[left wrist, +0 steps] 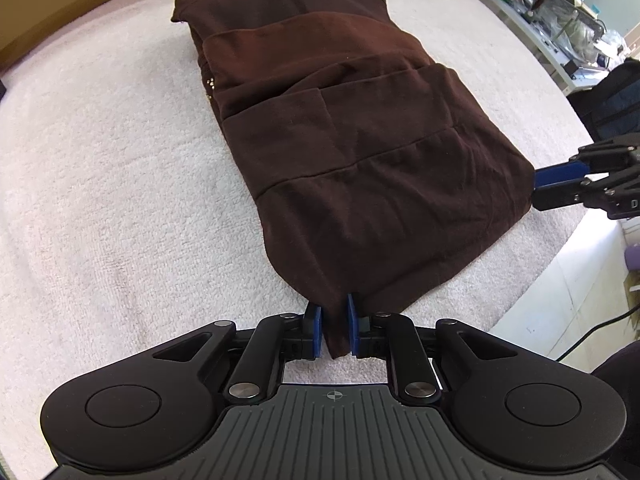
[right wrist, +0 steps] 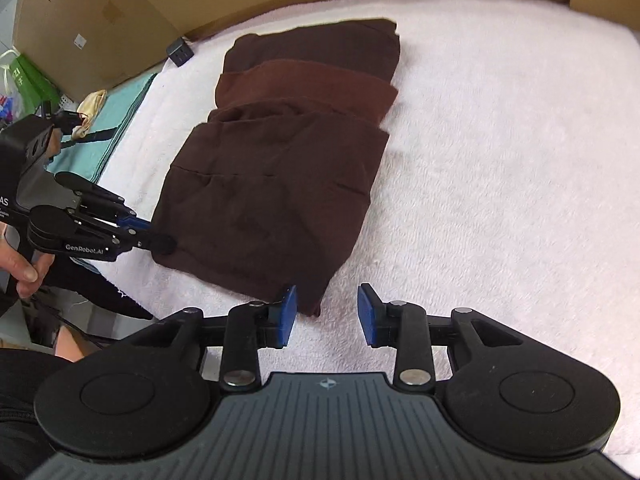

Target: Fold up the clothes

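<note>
Brown garment [left wrist: 352,152] lying in layered folds mid-frame on the white towel [left wrist: 100,180]. Left claw [left wrist: 334,330] pinching its near corner; right claw [right wrist: 326,314] spread apart beside the other. Risk: one-sided pull skewing or unfolding layers.

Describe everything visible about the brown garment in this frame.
The brown garment is dark, soft knit fabric, folded into a long stack of overlapping layers, lying flat on the white fleecy cover. Small pale studs show at one side edge. The left gripper is shut on one near corner; the right gripper is open at the other near corner, one pad against the fabric.
</note>
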Demonstrator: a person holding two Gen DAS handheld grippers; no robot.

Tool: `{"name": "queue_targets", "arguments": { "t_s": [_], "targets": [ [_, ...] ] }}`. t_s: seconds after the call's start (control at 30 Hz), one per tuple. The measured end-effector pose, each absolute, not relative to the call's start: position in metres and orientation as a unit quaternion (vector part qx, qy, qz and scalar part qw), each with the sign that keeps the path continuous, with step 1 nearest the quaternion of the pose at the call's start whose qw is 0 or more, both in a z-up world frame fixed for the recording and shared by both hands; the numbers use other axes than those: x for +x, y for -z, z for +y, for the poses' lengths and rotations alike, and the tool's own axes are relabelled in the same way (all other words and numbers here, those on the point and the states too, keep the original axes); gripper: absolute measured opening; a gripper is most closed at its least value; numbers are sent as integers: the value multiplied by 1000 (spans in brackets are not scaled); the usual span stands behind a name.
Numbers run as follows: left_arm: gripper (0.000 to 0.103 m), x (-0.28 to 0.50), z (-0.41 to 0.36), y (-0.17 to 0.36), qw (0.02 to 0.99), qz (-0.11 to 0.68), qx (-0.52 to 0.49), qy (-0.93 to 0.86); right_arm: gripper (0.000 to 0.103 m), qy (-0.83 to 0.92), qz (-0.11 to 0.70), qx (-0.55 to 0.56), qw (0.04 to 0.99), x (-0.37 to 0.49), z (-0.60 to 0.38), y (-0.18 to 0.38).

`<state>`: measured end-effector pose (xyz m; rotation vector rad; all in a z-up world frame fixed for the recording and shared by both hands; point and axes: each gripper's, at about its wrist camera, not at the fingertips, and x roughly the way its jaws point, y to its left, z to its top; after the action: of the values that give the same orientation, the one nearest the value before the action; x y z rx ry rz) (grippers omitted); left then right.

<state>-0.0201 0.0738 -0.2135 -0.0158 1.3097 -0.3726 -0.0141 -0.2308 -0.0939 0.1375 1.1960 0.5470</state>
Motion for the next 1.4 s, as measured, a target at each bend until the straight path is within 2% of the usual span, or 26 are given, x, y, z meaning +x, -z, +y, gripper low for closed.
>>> {"name": "queue_targets", "arguments": {
  "t_s": [0.07, 0.2, 0.23, 0.27, 0.3, 0.43, 0.47, 0.5, 0.53, 0.57, 0.6, 0.63, 0.67, 0.77, 0.83, 0.9, 0.97, 1.07, 1.3, 1.4],
  "targets": [
    [19, -21, 74, 214, 778, 605, -8, 171, 26, -258, 548, 63, 794, -17, -231, 97],
    [21, -20, 70, 214, 777, 606, -5, 170, 26, -281, 543, 92, 786, -11, -225, 100],
    [21, -20, 70, 215, 777, 606, -5, 170, 21, -282, 542, 89, 787, -10, -222, 100],
    [19, -20, 70, 215, 777, 606, -5, 170, 6, -281, 542, 81, 788, -9, -218, 100],
    [17, -20, 71, 215, 777, 607, -6, 170, 6, -276, 544, 61, 790, -9, -214, 101],
    [17, -21, 75, 215, 777, 607, -12, 170, 5, -264, 551, -3, 792, -11, -208, 100],
    [24, -21, 75, 215, 776, 607, -14, 170, 9, -260, 553, -16, 792, -11, -206, 99],
    [38, -22, 76, 215, 776, 607, -17, 170, 15, -254, 553, -19, 793, -11, -207, 98],
    [42, -22, 77, 214, 775, 607, -23, 171, 33, -245, 550, -18, 798, -9, -208, 97],
    [53, -22, 79, 213, 775, 607, -29, 172, 38, -236, 547, -17, 803, -8, -210, 95],
    [61, -21, 83, 208, 781, 600, -36, 170, 38, -228, 544, -17, 808, -7, -211, 93],
    [74, -20, 86, 202, 786, 593, -44, 168, 36, -219, 539, -16, 813, -6, -212, 90],
    [78, -20, 89, 196, 792, 586, -51, 166, 36, -211, 531, -17, 820, -5, -213, 86],
    [79, -18, 99, 179, 807, 564, -74, 160, 37, -194, 514, 20, 835, 1, -222, 74],
    [80, -16, 105, 168, 817, 548, -88, 156, 37, -198, 508, 85, 834, 11, -234, 71],
    [80, -4, 107, 163, 823, 536, -101, 155, 34, -194, 505, 129, 831, 26, -239, 73],
    [80, 9, 103, 164, 827, 526, -115, 161, 19, -192, 504, 146, 829, 41, -234, 77],
    [80, 28, 88, 177, 823, 519, -142, 182, 6, -195, 510, 145, 825, 59, -218, 89],
    [79, 46, 57, 216, 815, 535, -109, 194, 0, -188, 524, 76, 827, 67, -189, 110],
    [73, 43, 61, 214, 816, 536, -104, 190, 0, -158, 515, 58, 840, 67, -201, 107]
  ]
}}
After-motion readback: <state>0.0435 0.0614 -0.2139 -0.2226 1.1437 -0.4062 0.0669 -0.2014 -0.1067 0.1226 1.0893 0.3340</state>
